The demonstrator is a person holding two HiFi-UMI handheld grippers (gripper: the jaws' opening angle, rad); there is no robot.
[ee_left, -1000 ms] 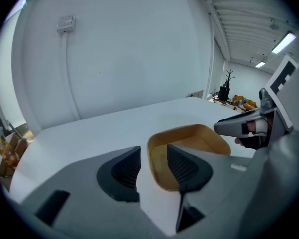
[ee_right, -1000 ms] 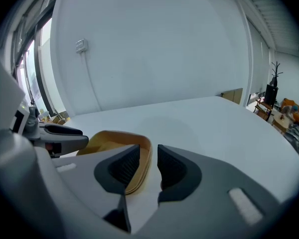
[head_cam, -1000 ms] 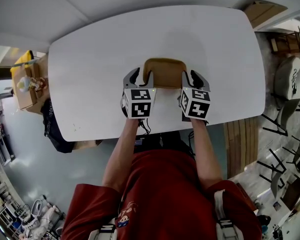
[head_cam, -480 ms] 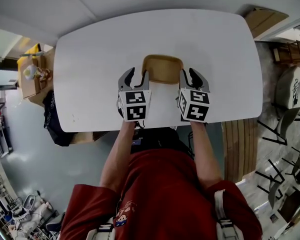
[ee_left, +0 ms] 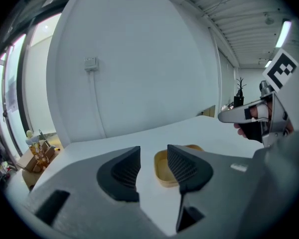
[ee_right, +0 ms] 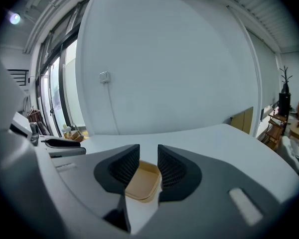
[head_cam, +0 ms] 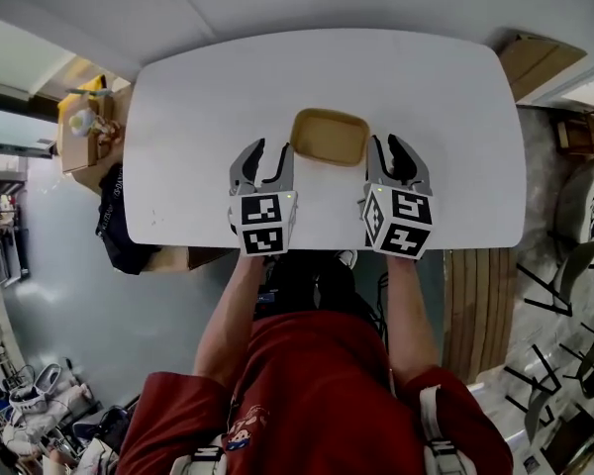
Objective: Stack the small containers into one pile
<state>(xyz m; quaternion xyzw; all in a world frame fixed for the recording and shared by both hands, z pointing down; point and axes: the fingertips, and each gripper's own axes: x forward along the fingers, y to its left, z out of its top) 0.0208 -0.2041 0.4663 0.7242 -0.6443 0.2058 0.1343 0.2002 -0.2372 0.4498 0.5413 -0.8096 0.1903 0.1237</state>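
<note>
the shallow tan container (head_cam: 329,138) sits upright on the white counter (head_cam: 208,97), near its middle and towards the person's edge. the left hand-held gripper (head_cam: 265,151) is just to its left, above the counter, with jaws apart and nothing clamped. the right hand-held gripper (head_cam: 396,146) is just to its right, jaws likewise apart and empty; neither touches the container, which lies beyond the open jaws in both gripper views.

White rounded counter (head_cam: 436,117); plain white wall (ee_left: 139,59) with small switch box (ee_left: 91,62); tall windows (ee_right: 65,83) at left; grey floor (head_cam: 59,295); stacked chairs (head_cam: 574,285); ceiling strip light (ee_left: 284,31).
</note>
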